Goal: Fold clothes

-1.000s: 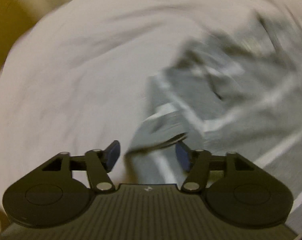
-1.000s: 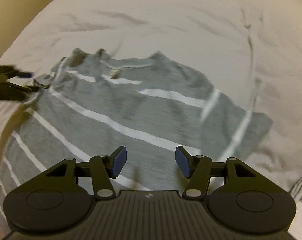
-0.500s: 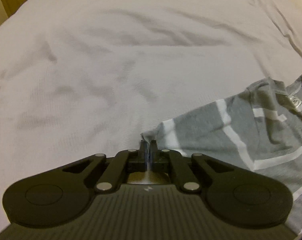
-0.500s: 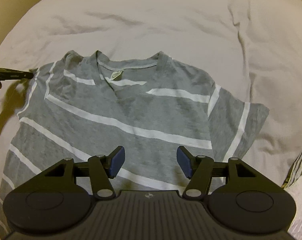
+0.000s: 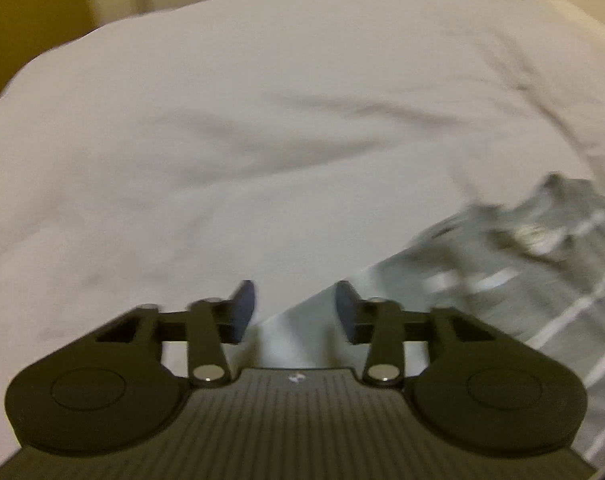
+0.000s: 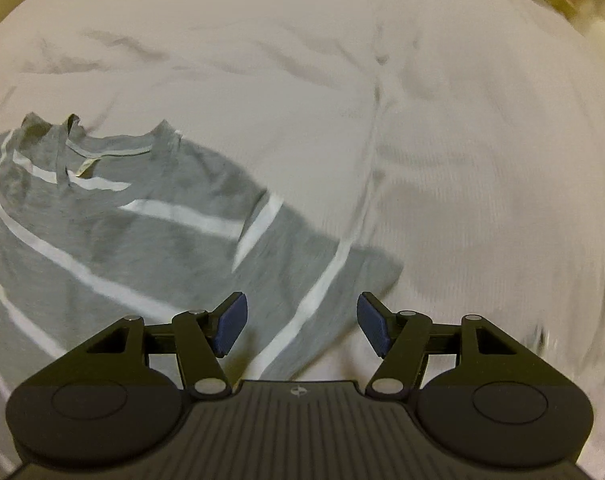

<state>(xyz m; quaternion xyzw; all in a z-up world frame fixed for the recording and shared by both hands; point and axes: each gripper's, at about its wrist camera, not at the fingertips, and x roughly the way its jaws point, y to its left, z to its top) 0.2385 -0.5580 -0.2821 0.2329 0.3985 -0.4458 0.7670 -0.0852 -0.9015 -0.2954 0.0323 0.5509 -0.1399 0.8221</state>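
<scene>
Hovering above the bed, the left tool sits level with its two blue-padded fingers spread wide and nothing between them; below the gap lies white bedding and the near edge of the grey T-shirt, which runs off to the right of this view, blurred, with white stripes and a collar label just about readable as a pale smear. Over on the other side, the right tool is level too, released, its pads well apart and empty. It hangs over the shirt's short sleeve, whose white stripe runs up between the fingers, and the sleeve's outer corner lies just ahead of the right finger. From the right wrist view the T-shirt is spread face up on the white bedspread, neckline pointing away from the camera, the body stretching off the left and lower-left of the frame. Whether either tool touches the fabric cannot be told; both look raised clear of it. The bedding shows soft creases beyond the collar and a long fold running down beside the sleeve. Both views are smeared at the edges.
</scene>
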